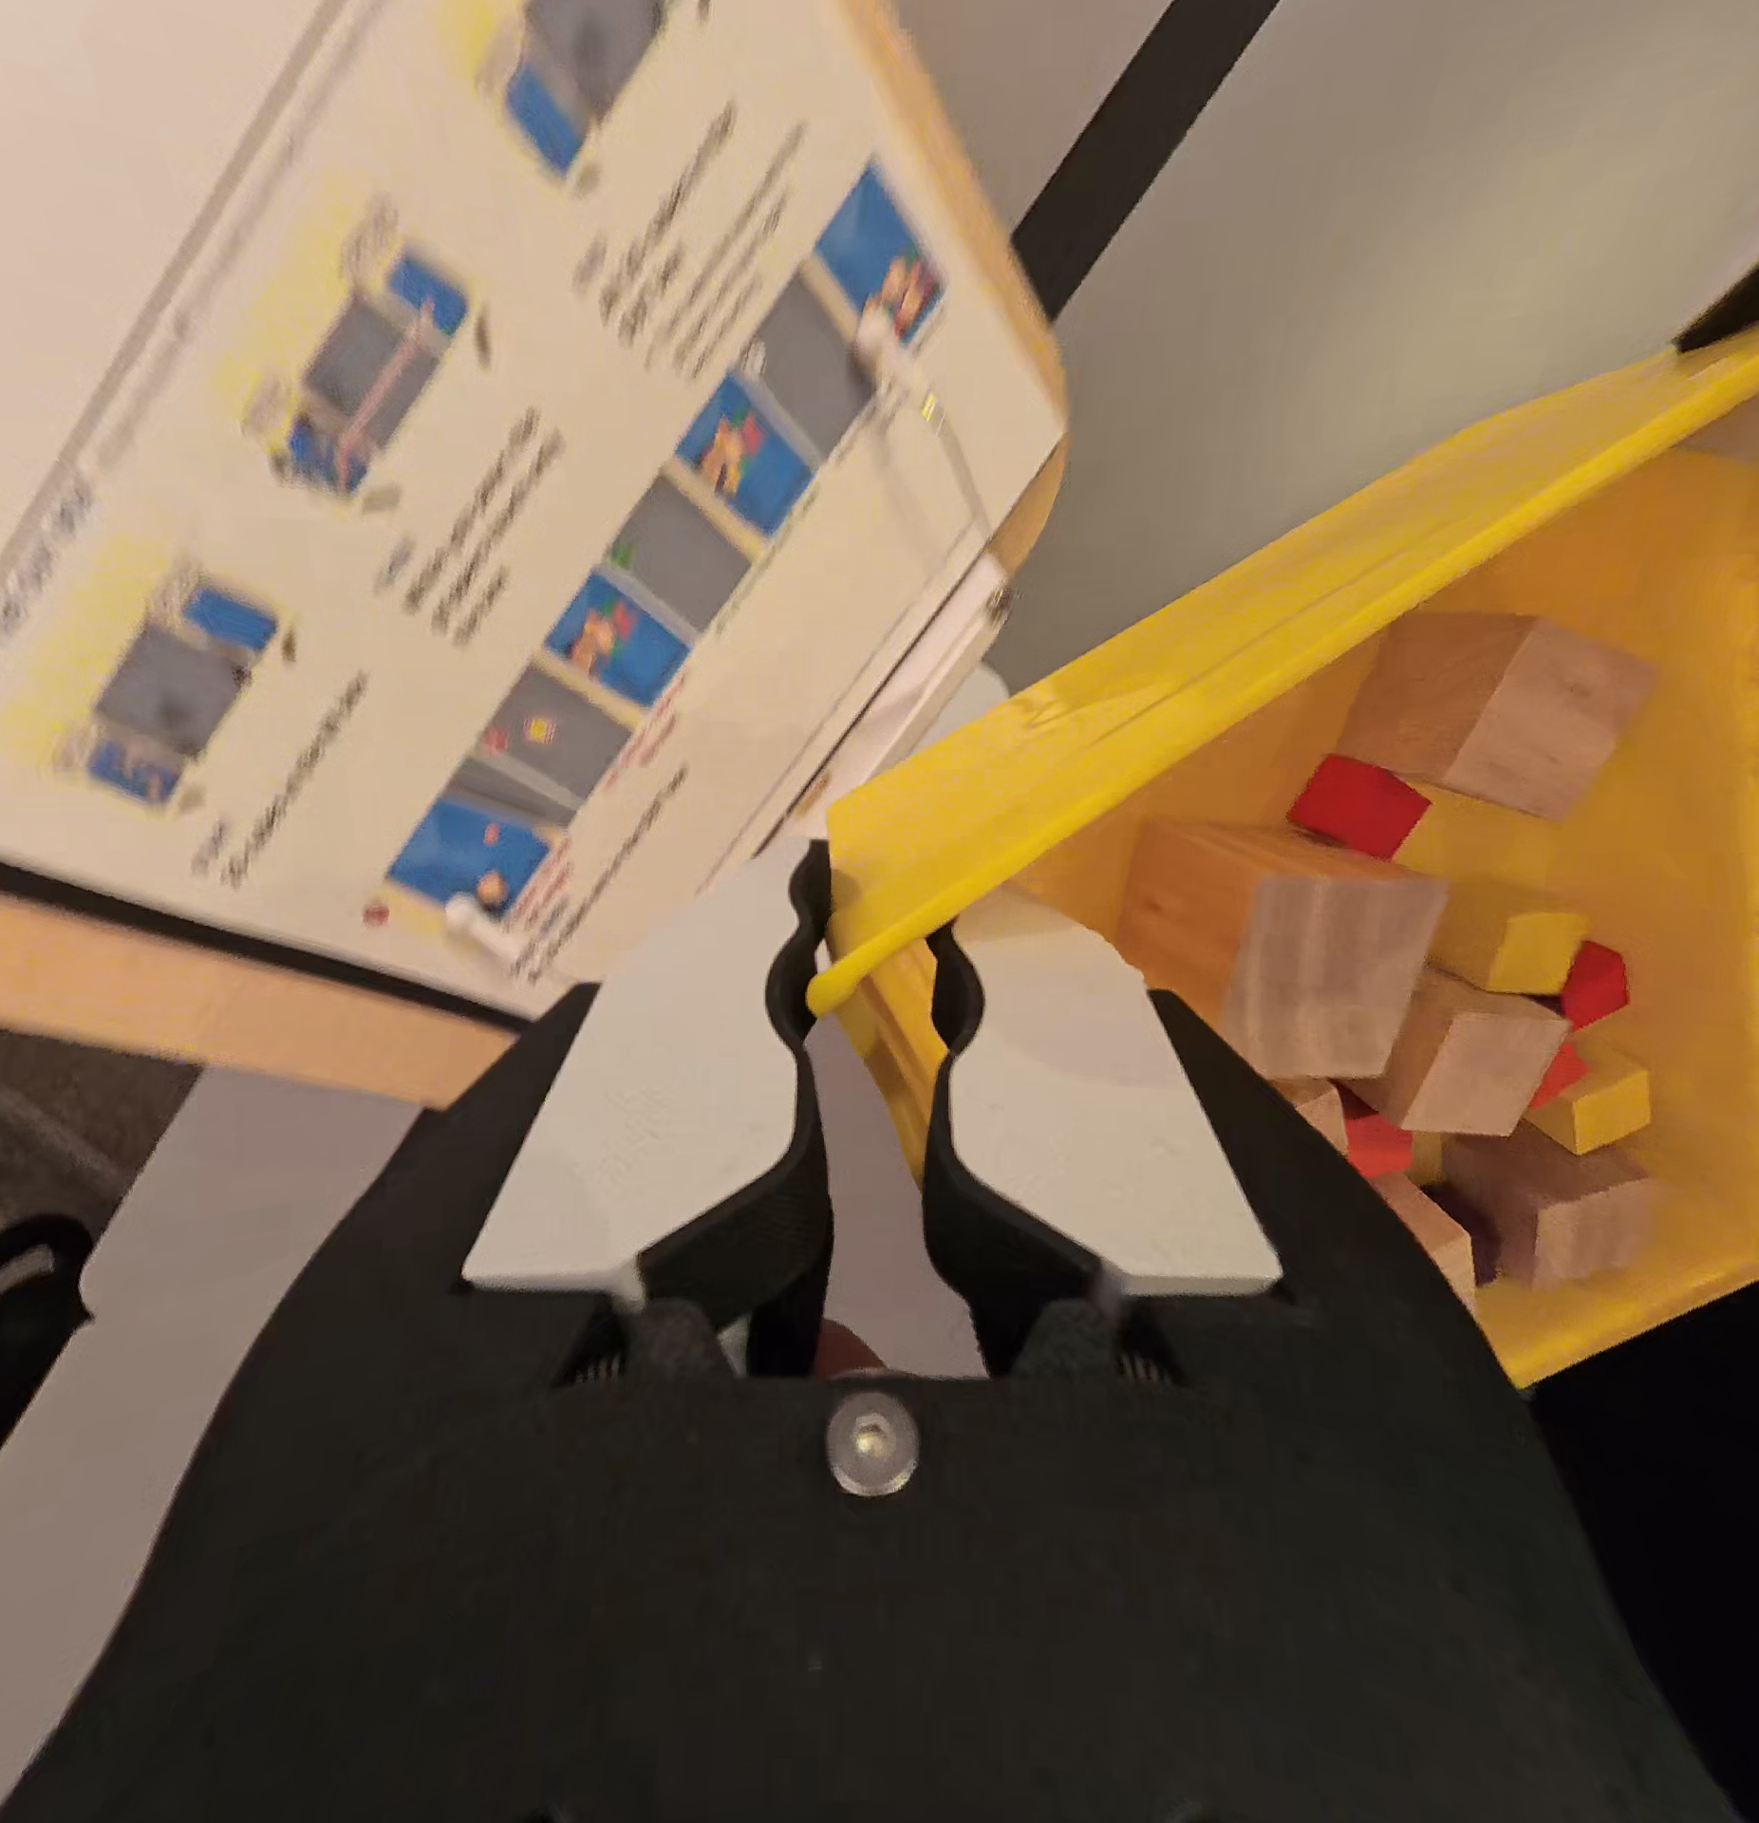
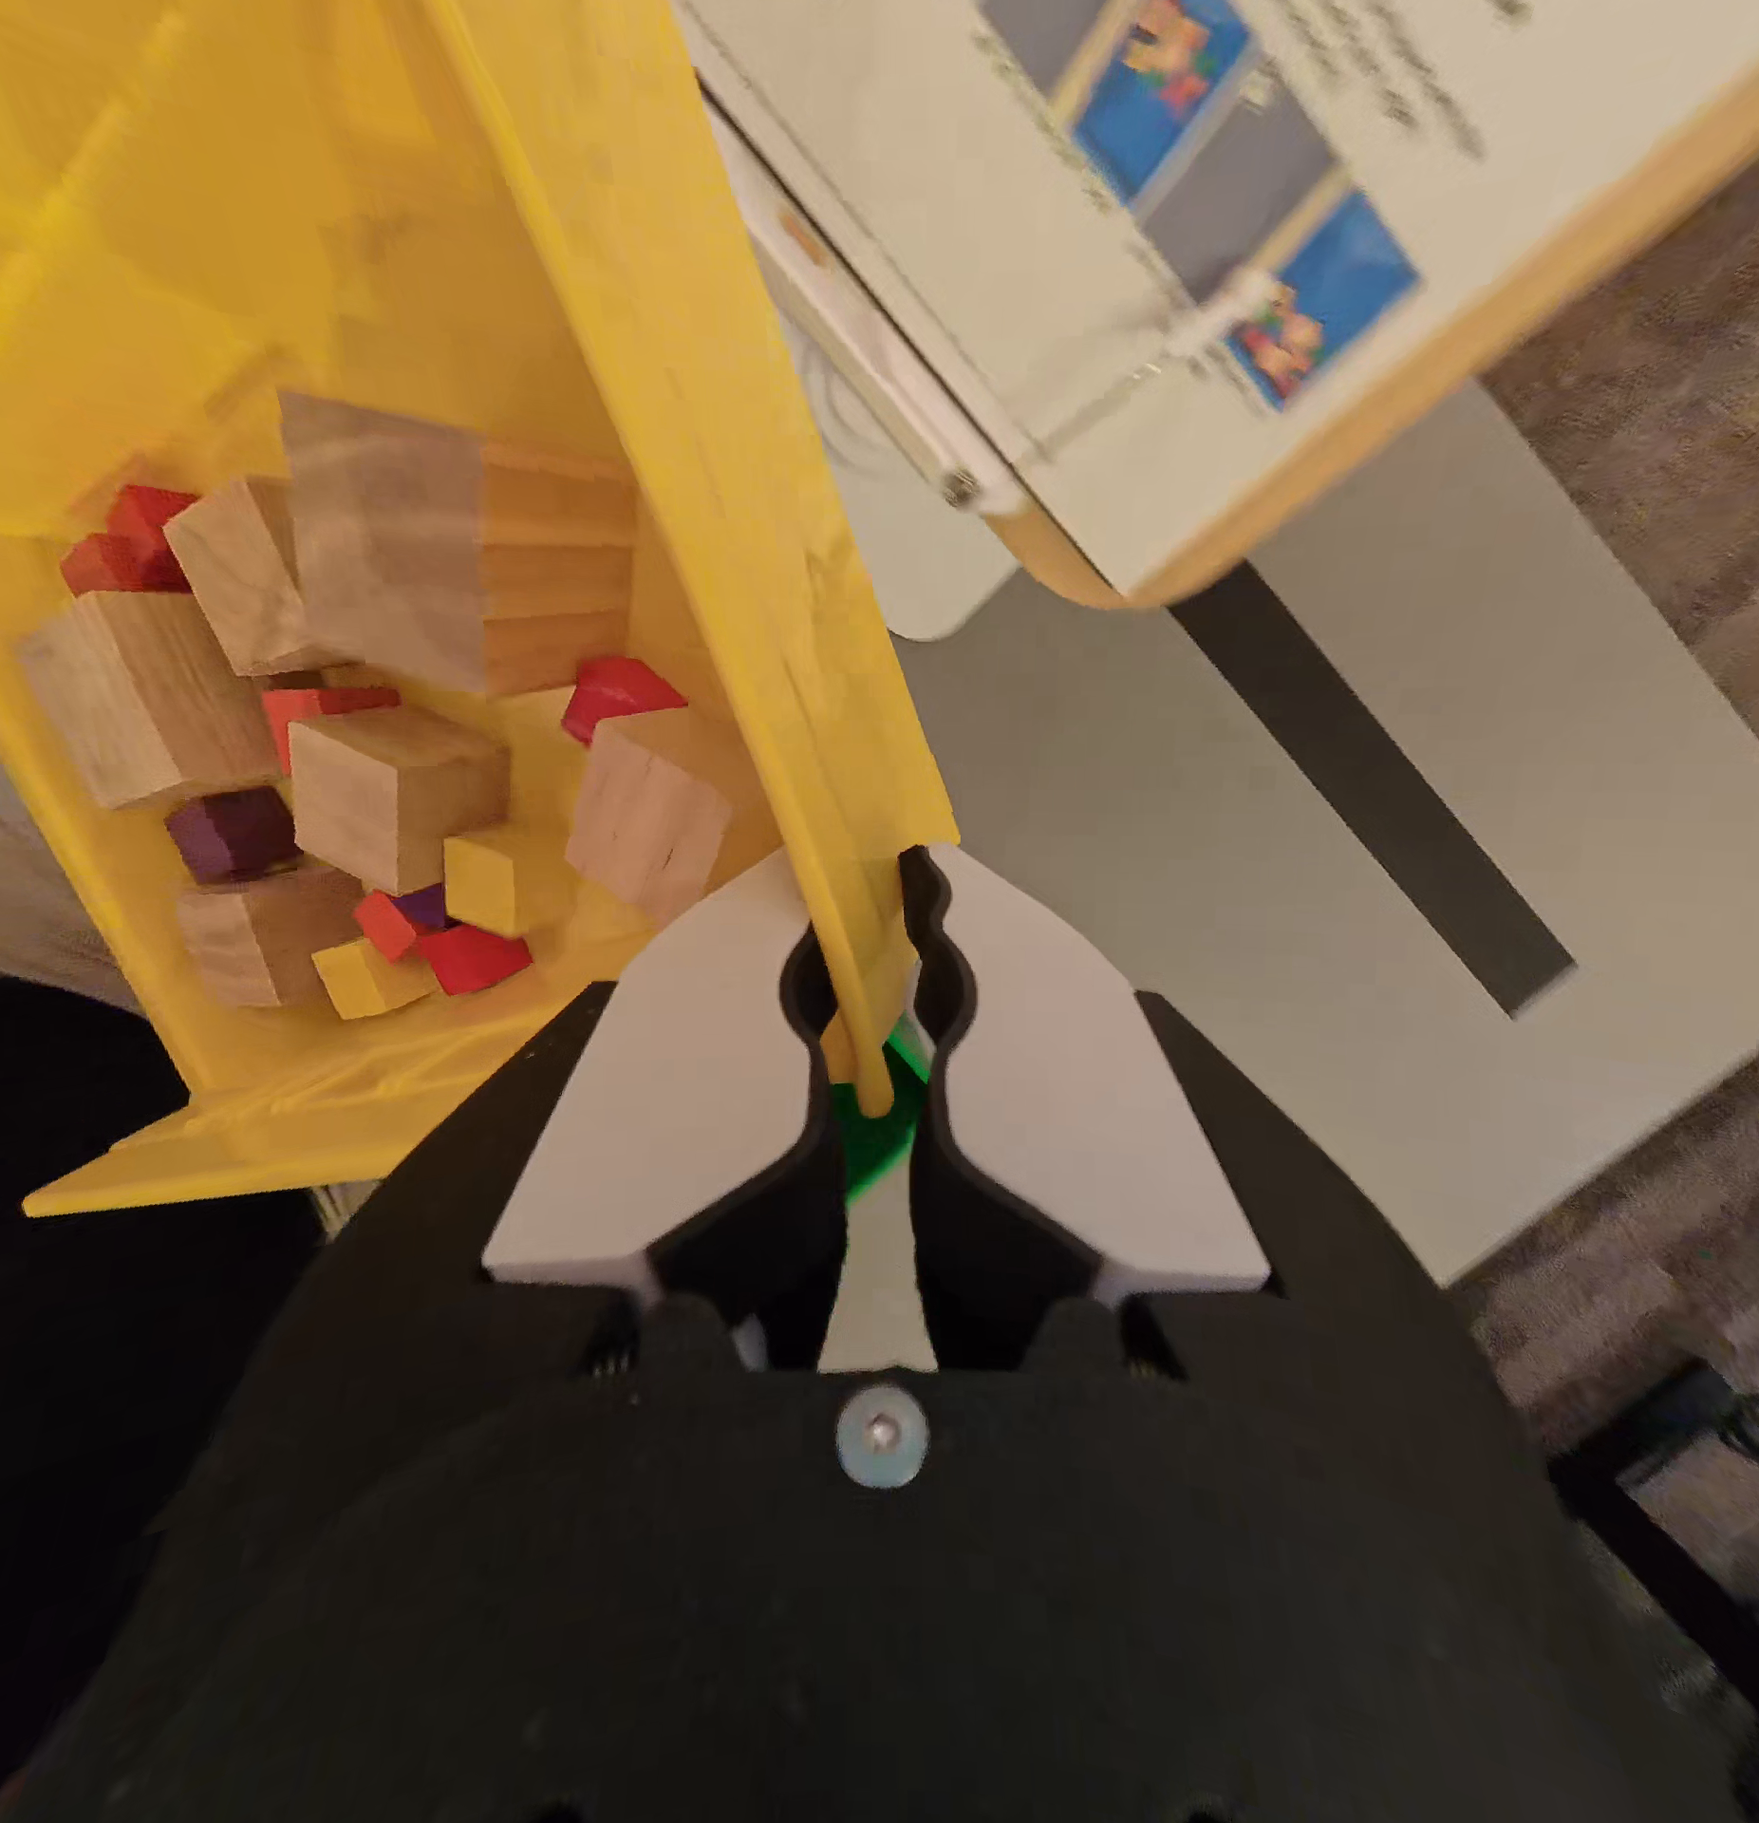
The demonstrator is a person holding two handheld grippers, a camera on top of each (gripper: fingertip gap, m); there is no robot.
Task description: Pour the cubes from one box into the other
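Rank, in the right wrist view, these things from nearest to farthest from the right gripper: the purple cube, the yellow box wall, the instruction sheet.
1. Yellow box wall: clamped inside the right gripper, running up and left.
2. Purple cube: inside the box, on the left among wooden blocks.
3. Instruction sheet: on the table beyond, upper right.

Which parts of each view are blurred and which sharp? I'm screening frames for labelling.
Left wrist view: the instruction sheet is motion-blurred, while the left gripper and the yellow box rim look crisp. Right wrist view: the cubes are slightly smeared, the sheet blurred, the right gripper sharp. Both show wide-angle bending at the edges.
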